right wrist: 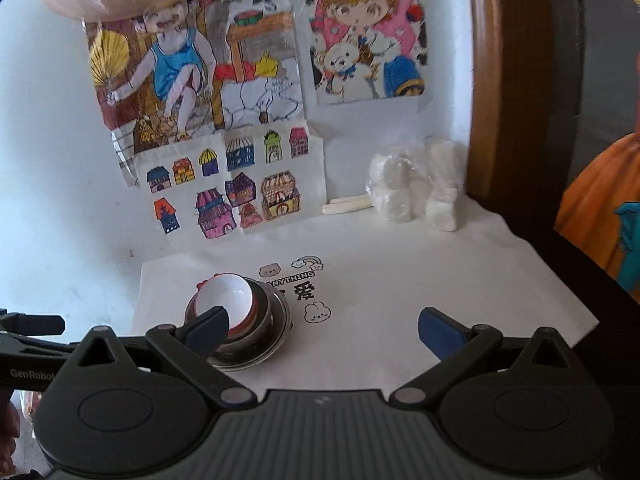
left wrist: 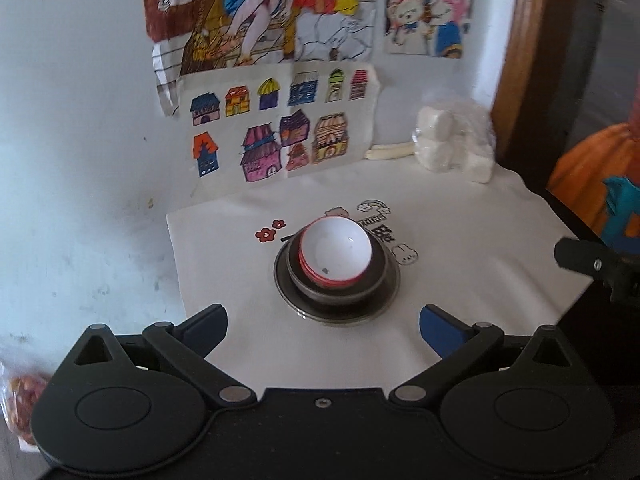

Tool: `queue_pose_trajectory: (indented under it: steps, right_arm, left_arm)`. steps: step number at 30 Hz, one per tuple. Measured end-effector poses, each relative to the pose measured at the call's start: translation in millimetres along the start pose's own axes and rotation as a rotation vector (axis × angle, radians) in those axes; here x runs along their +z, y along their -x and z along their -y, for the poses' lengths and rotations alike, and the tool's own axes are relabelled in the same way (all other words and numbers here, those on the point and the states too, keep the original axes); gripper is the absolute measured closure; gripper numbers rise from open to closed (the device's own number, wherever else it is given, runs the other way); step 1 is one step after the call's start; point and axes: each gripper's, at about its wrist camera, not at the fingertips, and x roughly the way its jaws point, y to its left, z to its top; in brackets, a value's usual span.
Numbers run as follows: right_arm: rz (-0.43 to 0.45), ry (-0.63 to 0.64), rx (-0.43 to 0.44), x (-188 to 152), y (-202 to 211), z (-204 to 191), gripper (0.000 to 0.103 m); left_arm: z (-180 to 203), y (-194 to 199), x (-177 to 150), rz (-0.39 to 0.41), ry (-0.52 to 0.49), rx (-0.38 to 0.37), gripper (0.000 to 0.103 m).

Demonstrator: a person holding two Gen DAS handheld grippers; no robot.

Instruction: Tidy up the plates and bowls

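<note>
Stack sits mid-cloth: white bowl with red rim, tilted, nested in a dark bowl, both on a dark plate with a shiny edge. Small dark speck inside the white bowl near its front rim.

Left gripper spread wide, nothing between the blue pads, stack just ahead of it and untouched. Right gripper also spread, empty; in the right wrist view its left finger overlaps the stack, contact can't be told. Its tip shows at the right edge of the left view.

Around: plastic-wrapped white bundle at the back right corner, pale sticks beside it, well apart from the stack. Nothing blocks the stack.

Surface: white cloth with cartoon prints and lettering, over a dark table. Behind: pale wall with coloured drawings, wooden frame on the right.
</note>
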Motion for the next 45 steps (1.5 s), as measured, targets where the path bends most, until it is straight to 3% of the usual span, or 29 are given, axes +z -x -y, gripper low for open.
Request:
queue_pose_trajectory:
  steps: [7, 15, 25, 31, 45]
  right_arm:
    - [-0.011, 0.012, -0.022, -25, 26, -14, 0.000]
    - [-0.050, 0.039, 0.001, -45, 34, -28, 0.000]
    - [-0.083, -0.015, 0.002, -54, 34, -22, 0.000]
    - [-0.079, 0.005, -0.006, -52, 35, -20, 0.000]
    - [-0.104, 0.004, -0.003, -47, 26, -20, 0.000]
  left_arm:
    - [-10, 12, -29, -0.081, 0.053, -0.030, 0.001]
    - [-27, 28, -50, -0.064, 0.095, 0.031, 0.002]
    - [-22, 36, -52, -0.047, 0.076, 0.024, 0.002]
    - [-25, 41, -52, -0.030, 0.129, 0.007, 0.002]
    - [-21, 29, -48, -0.077, 0.113, 0.020, 0.002]
